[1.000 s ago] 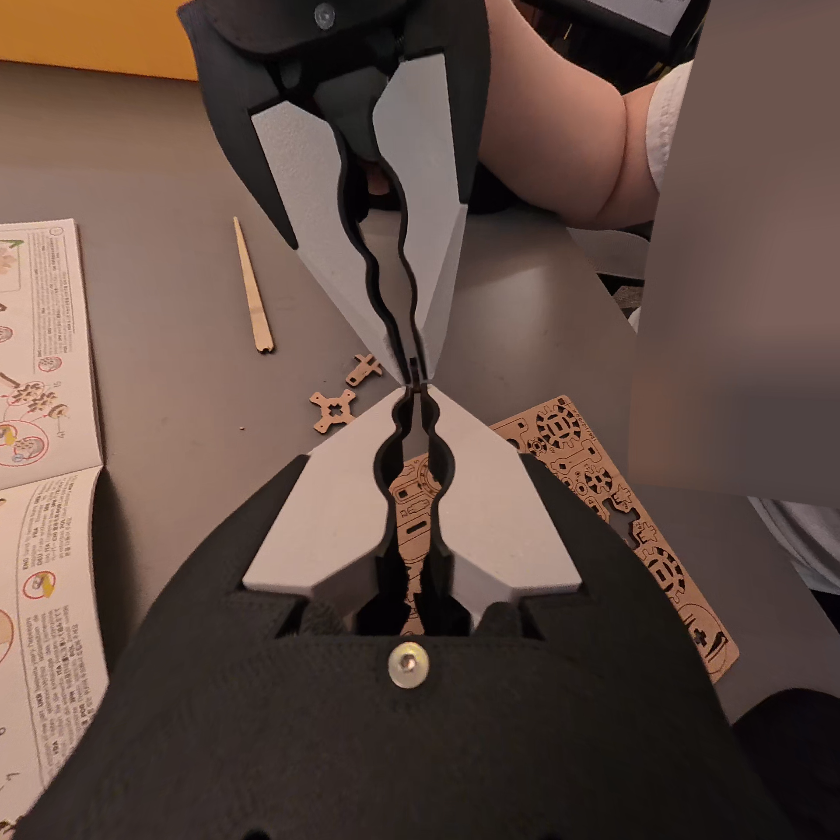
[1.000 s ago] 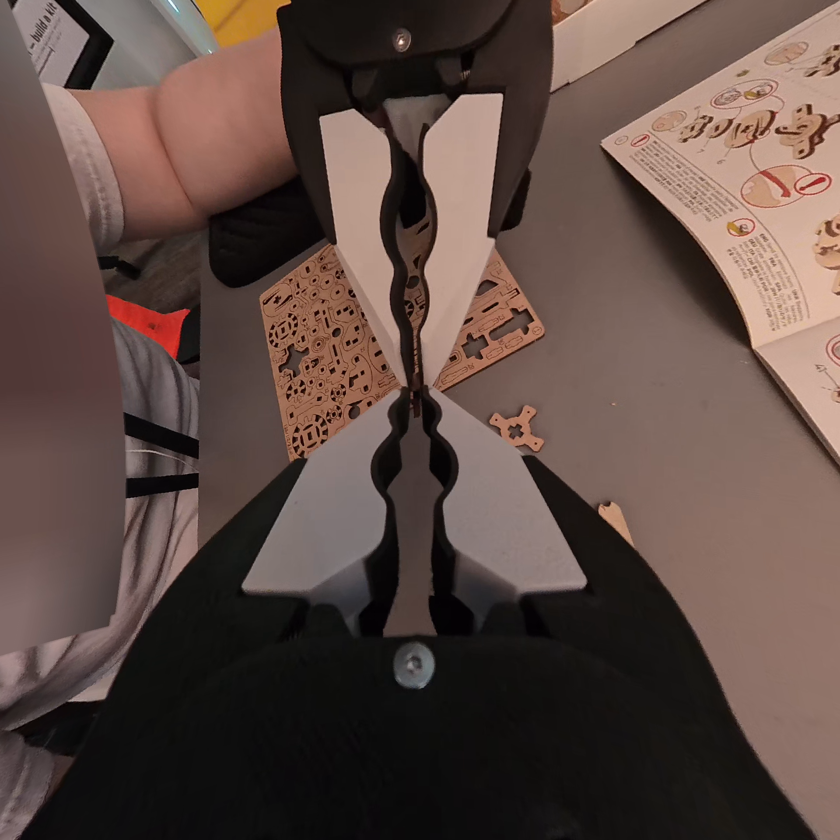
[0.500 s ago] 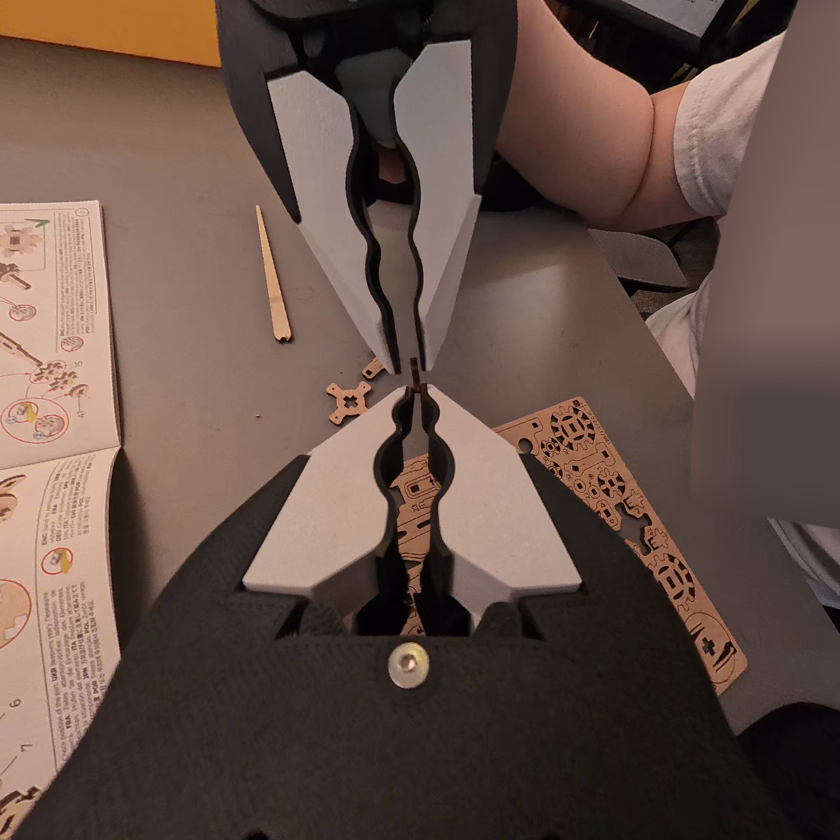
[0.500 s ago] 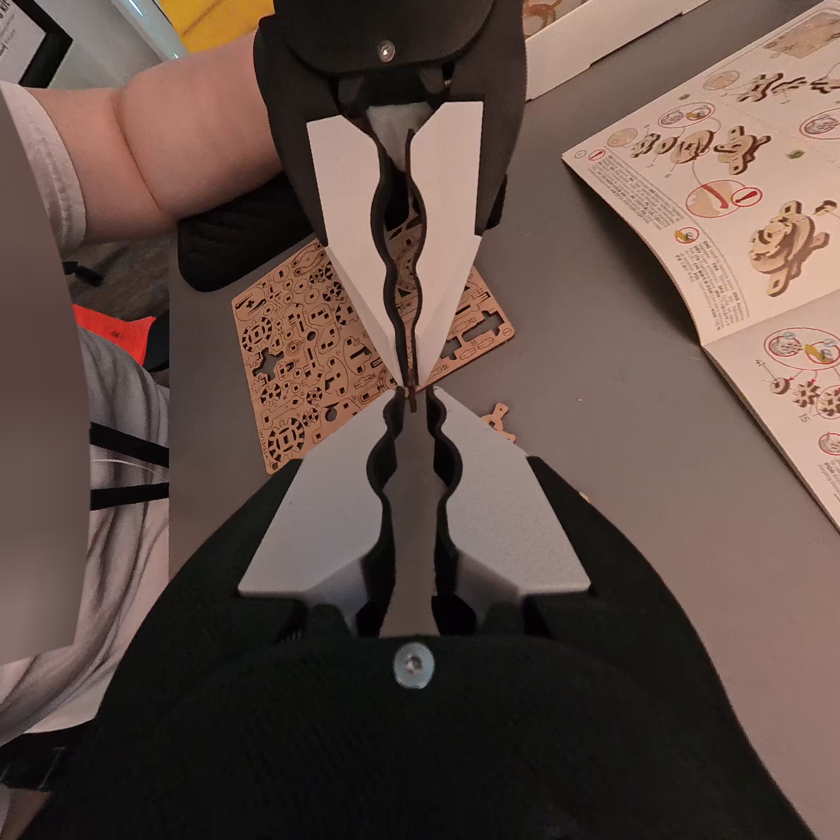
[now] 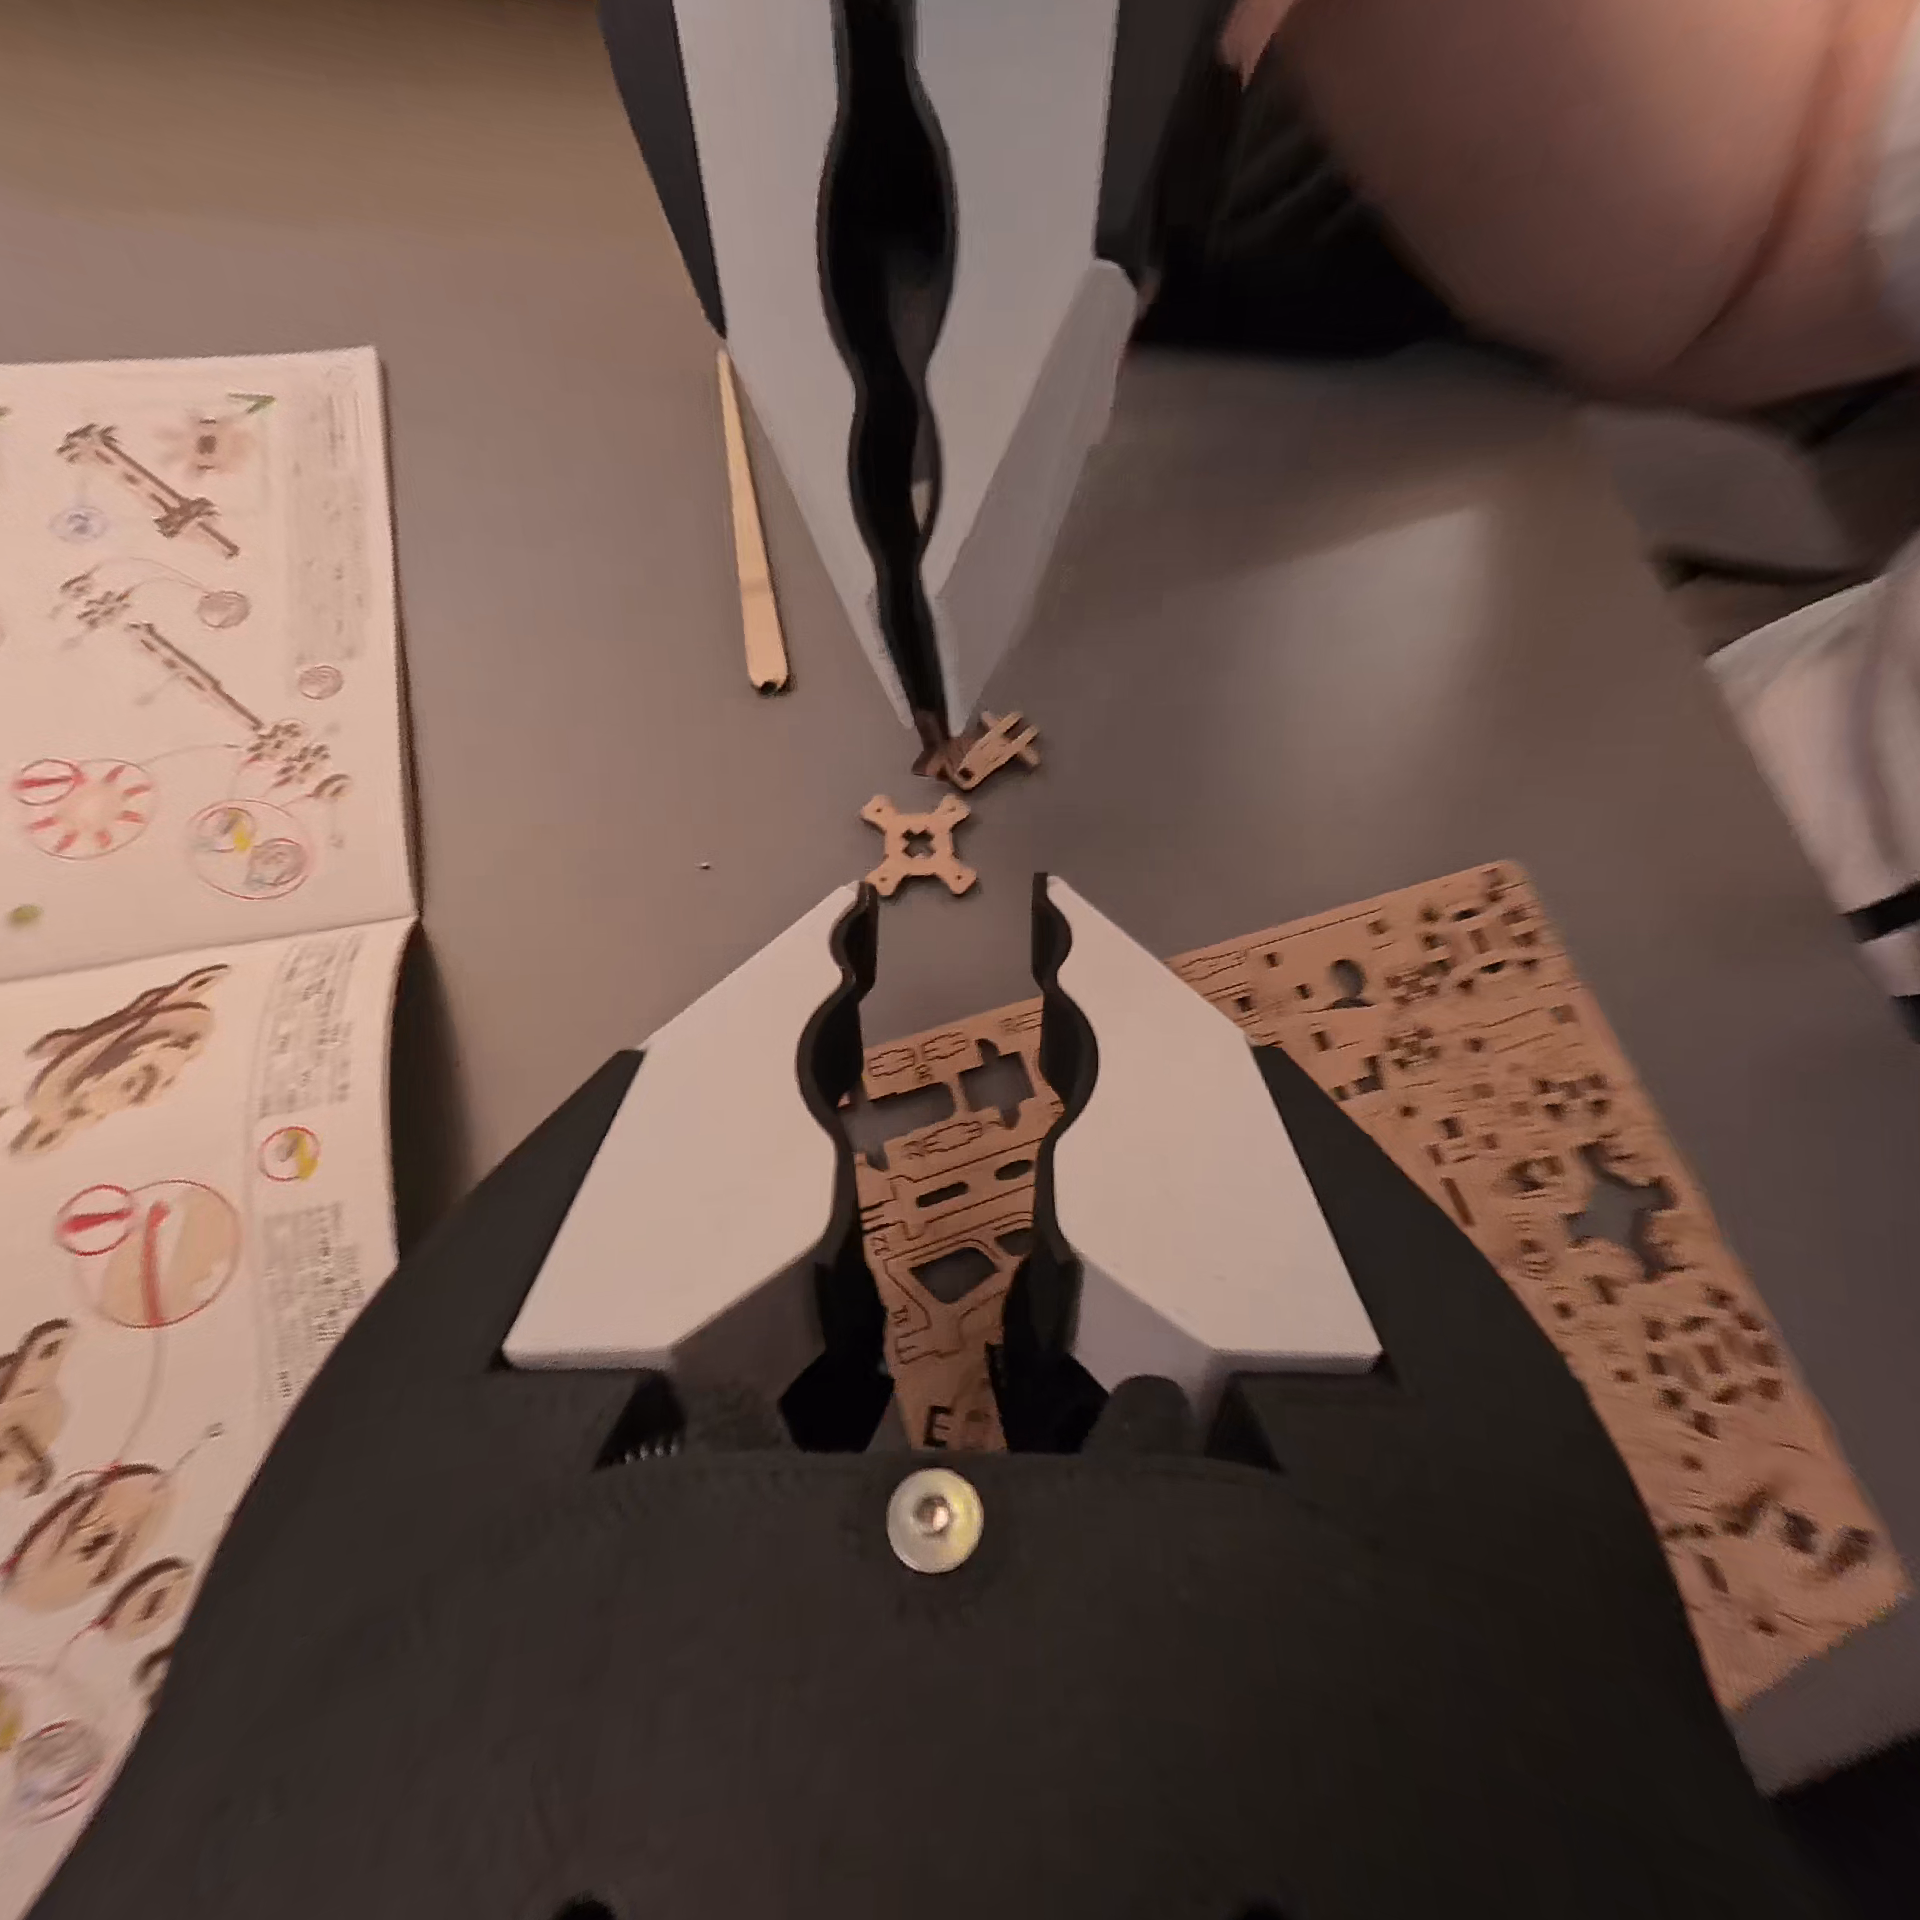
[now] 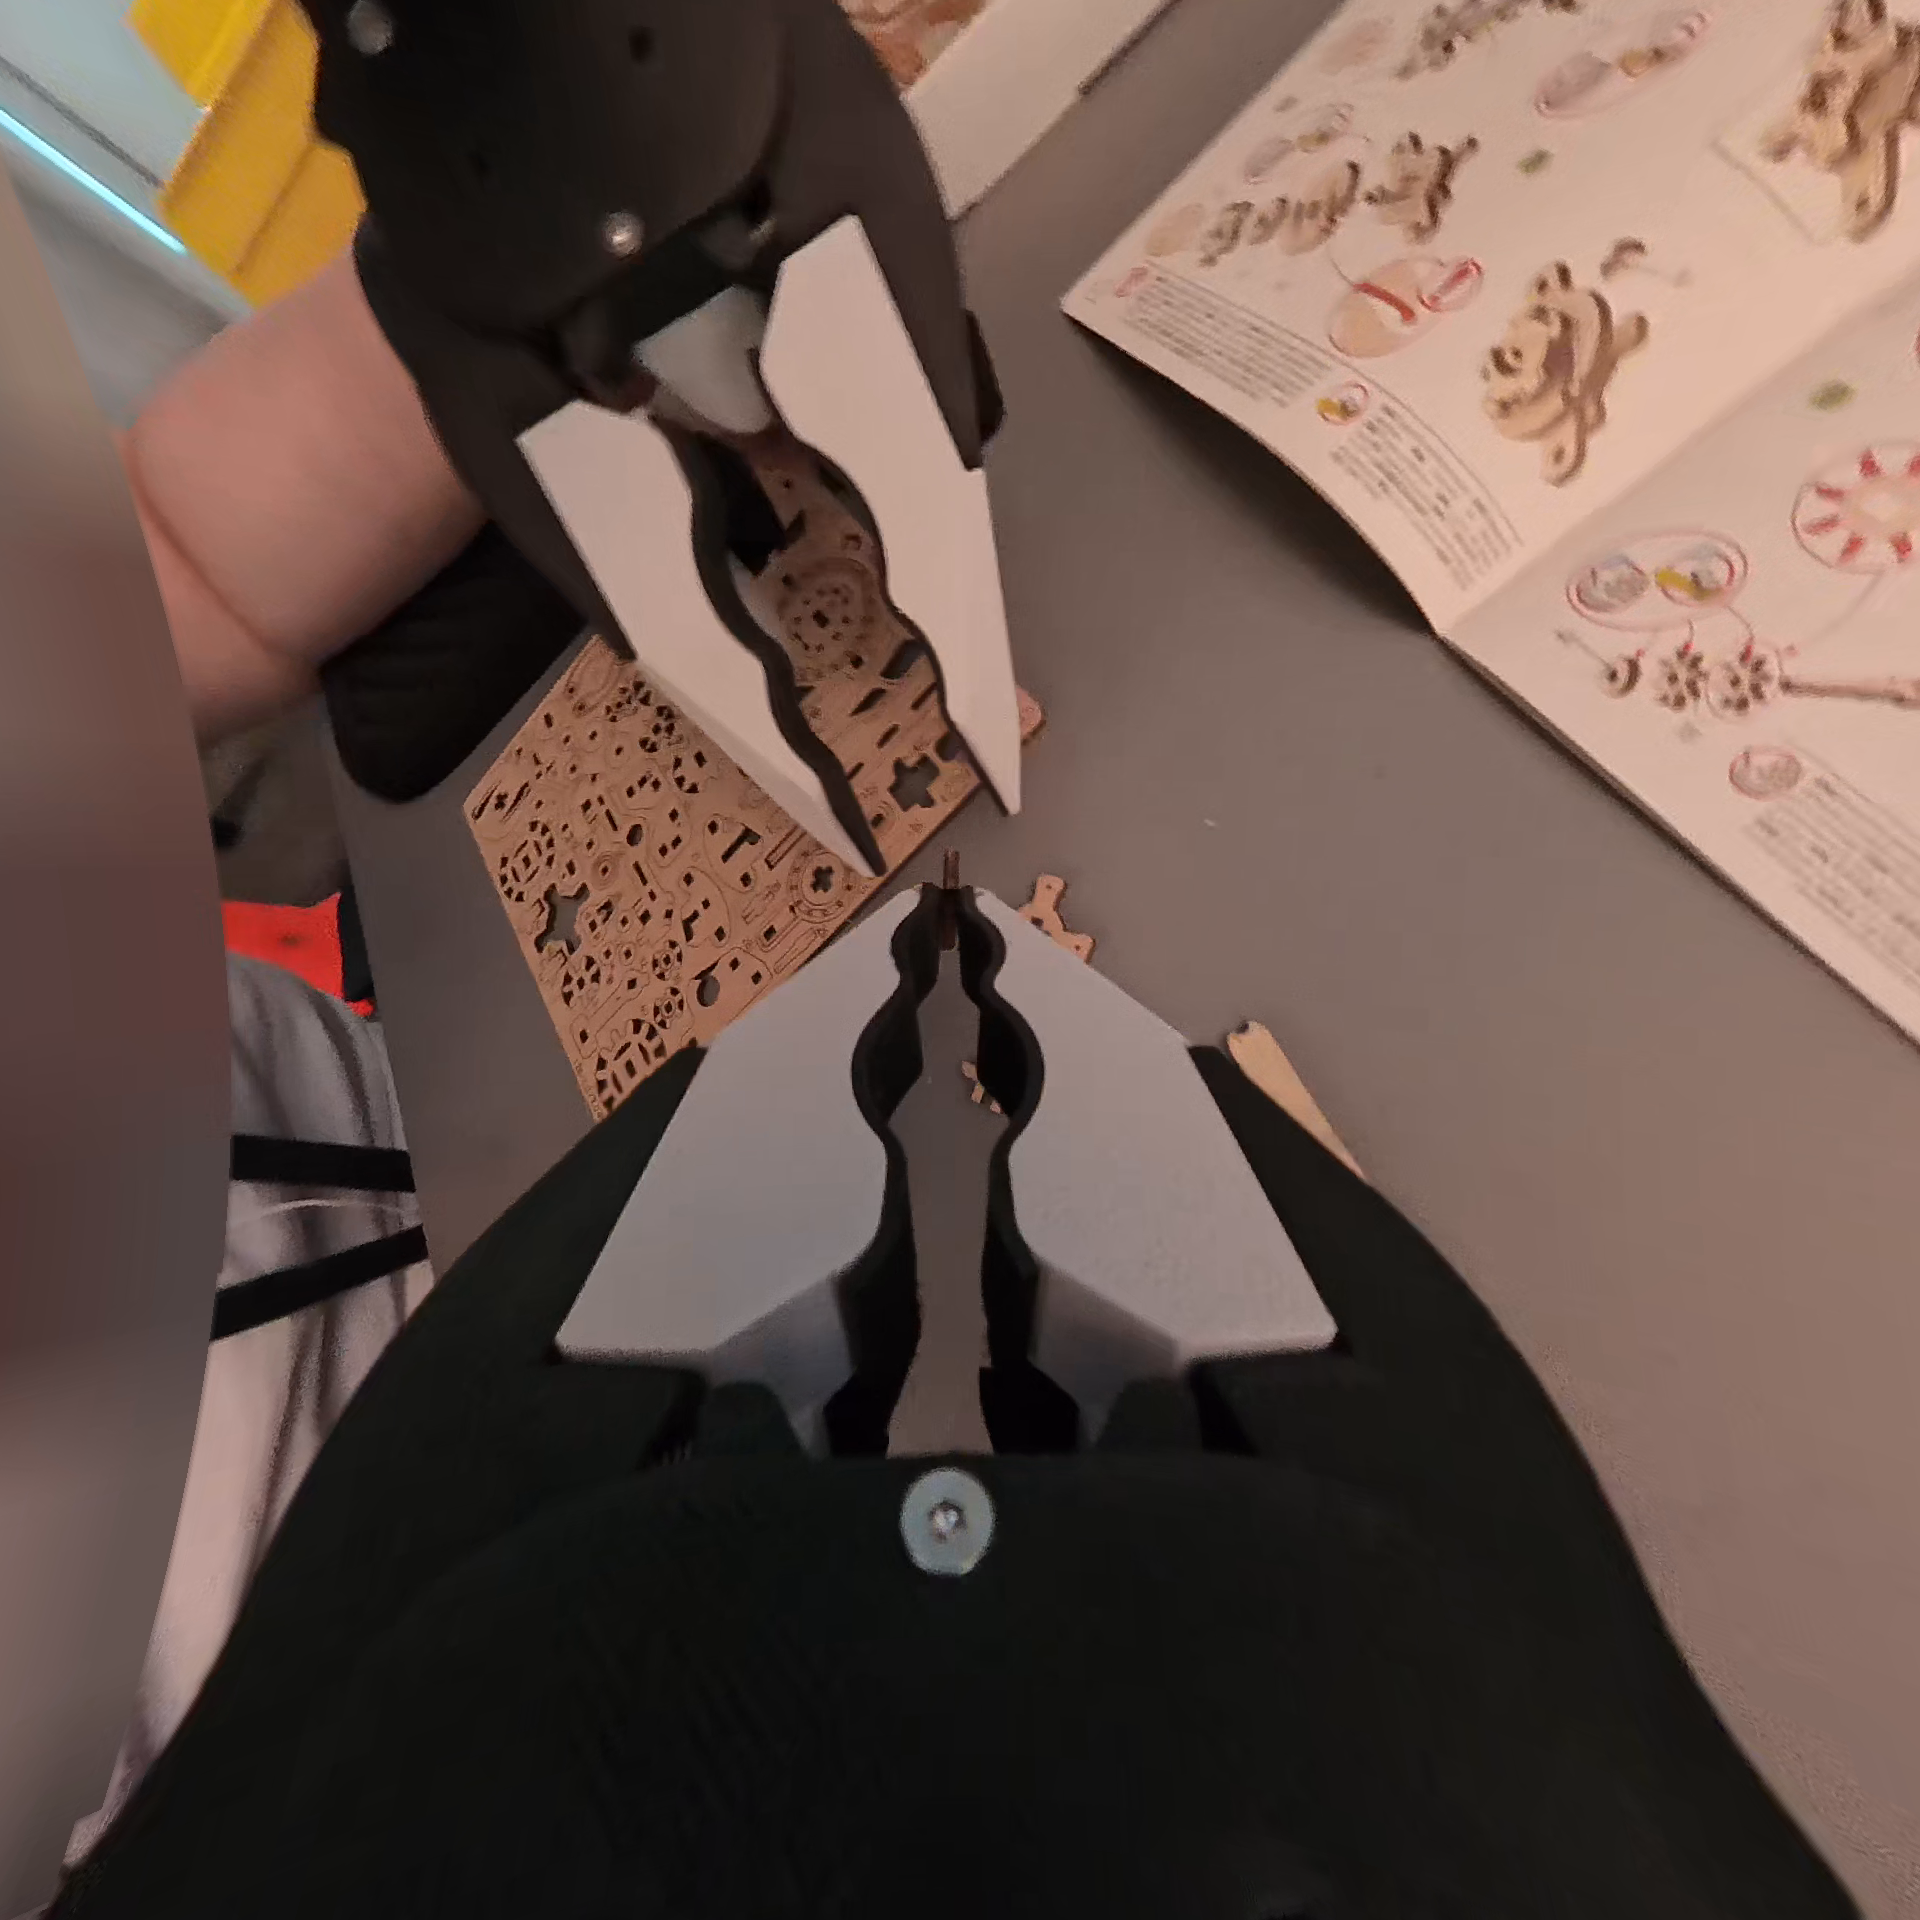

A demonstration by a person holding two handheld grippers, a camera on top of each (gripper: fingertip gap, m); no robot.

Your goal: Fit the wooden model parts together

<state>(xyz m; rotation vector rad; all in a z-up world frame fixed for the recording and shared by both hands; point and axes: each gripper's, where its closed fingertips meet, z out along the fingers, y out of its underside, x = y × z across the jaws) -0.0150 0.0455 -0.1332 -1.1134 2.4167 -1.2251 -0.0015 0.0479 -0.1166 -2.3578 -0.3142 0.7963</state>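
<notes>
My right gripper (image 6: 948, 902) is shut on a thin small wooden piece (image 6: 949, 875), seen edge-on and sticking out of its tips. In the left wrist view the right gripper (image 5: 928, 727) comes down from above, with the held piece (image 5: 928, 756) close to a small loose part (image 5: 995, 752) on the table. My left gripper (image 5: 945, 891) is open and empty, facing the right one a short gap away. It also shows in the right wrist view (image 6: 935, 831). A cross-shaped part (image 5: 920, 844) lies flat between the two grippers.
A laser-cut wooden parts sheet (image 5: 1455, 1195) lies under and right of my left gripper, also visible in the right wrist view (image 6: 644, 831). An open instruction booklet (image 5: 197, 727) and a wooden stick (image 5: 753, 561) lie on the grey table (image 5: 1299, 623). A person's arm (image 5: 1610, 208) is close behind. Only a small space, under 4 cm, lies between the two pairs of fingers.
The grippers met tip to tip with the left holding the small piece. Now the right gripper grips the piece, and the left has opened and drawn back.
</notes>
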